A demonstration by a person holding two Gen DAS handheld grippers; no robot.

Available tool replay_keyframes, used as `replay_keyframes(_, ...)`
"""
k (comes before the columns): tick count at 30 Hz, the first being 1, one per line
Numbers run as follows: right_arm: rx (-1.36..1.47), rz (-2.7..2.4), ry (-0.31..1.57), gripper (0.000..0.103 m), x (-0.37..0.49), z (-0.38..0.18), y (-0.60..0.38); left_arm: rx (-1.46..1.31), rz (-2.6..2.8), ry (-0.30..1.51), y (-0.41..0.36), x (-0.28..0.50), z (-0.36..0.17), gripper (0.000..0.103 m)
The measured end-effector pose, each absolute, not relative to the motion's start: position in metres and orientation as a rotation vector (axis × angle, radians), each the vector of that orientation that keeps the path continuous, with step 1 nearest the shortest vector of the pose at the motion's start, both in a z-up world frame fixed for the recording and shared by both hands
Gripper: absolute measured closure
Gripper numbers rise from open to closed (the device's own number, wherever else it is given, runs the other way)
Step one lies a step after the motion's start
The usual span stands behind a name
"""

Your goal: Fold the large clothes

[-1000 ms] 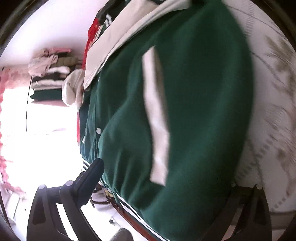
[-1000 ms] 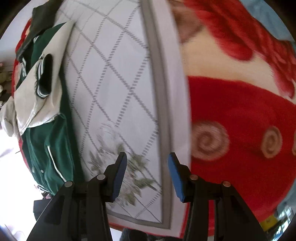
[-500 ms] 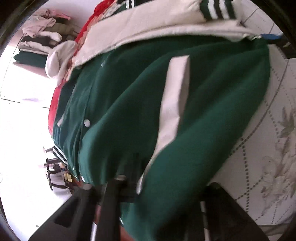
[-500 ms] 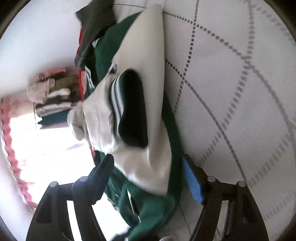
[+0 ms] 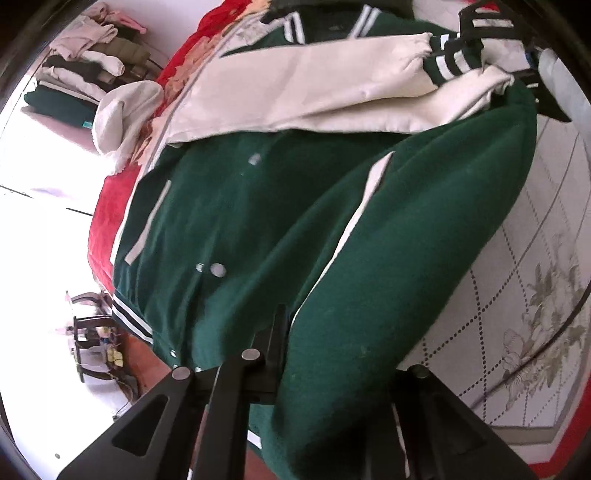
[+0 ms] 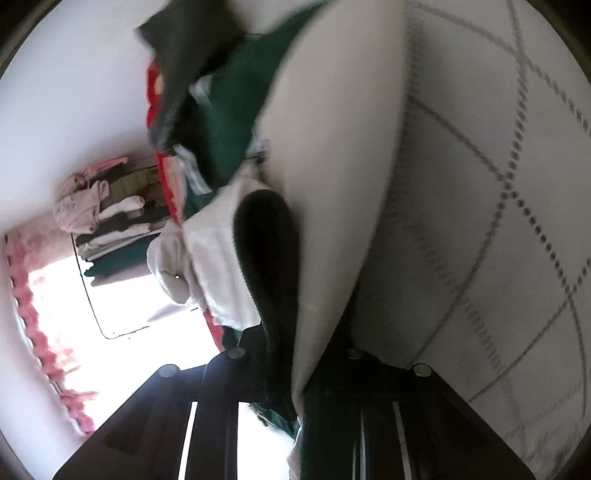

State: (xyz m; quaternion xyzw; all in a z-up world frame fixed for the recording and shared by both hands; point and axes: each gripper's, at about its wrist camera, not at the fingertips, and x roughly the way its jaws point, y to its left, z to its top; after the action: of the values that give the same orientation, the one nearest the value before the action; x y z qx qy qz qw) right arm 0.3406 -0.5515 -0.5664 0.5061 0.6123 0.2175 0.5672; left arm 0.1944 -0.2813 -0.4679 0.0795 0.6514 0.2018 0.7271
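A large green varsity jacket (image 5: 258,206) with cream sleeves (image 5: 303,92) and striped cuffs lies on a white quilted bedspread (image 5: 535,280). My left gripper (image 5: 332,373) is shut on the jacket's green hem side, with a thick fold bulging between its fingers. My right gripper (image 6: 295,373) is shut on the jacket's cream sleeve (image 6: 332,184) near its dark cuff (image 6: 266,243); it also shows at the top right of the left wrist view (image 5: 480,22).
A red blanket (image 5: 107,221) lies under the bedspread at the bed's far edge. A stack of folded clothes (image 5: 81,70) stands by the wall near a bright window. A dark wooden chair (image 5: 88,332) stands on the floor beside the bed.
Both grippers moved in onto the jacket and closed: the left on the green hem fold, the right on the cream sleeve. One second ago both were open and clear of the cloth.
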Motion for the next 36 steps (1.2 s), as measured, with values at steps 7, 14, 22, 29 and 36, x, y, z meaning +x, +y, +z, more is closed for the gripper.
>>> replay_keyframes(7,1.033,0.498,1.398,0.085,0.360,-0.433,-0.486,-0.014,0.344,1.389,-0.198,0.193,-0.412,0.094)
replay_keyframes(14,0.812,0.409,1.451,0.085,0.398,-0.364,-0.345,-0.227,0.236,1.380,-0.072,0.196,-0.396,0.093)
replay_keyframes(22,0.573,0.248,1.594,0.083,0.455,-0.416,-0.171,-0.419,0.224,1.442,0.073,0.199,-0.461,0.081)
replay_keyframes(29,0.604,0.257,1.705,0.047,0.472,-0.464,-0.136,-0.693,0.230,1.506,0.174,0.178,-0.524,0.048)
replay_keyframes(36,0.658,0.392,1.608,0.035,0.445,-0.434,-0.199,-0.830,0.338,1.457,0.197,0.145,-0.517,0.026)
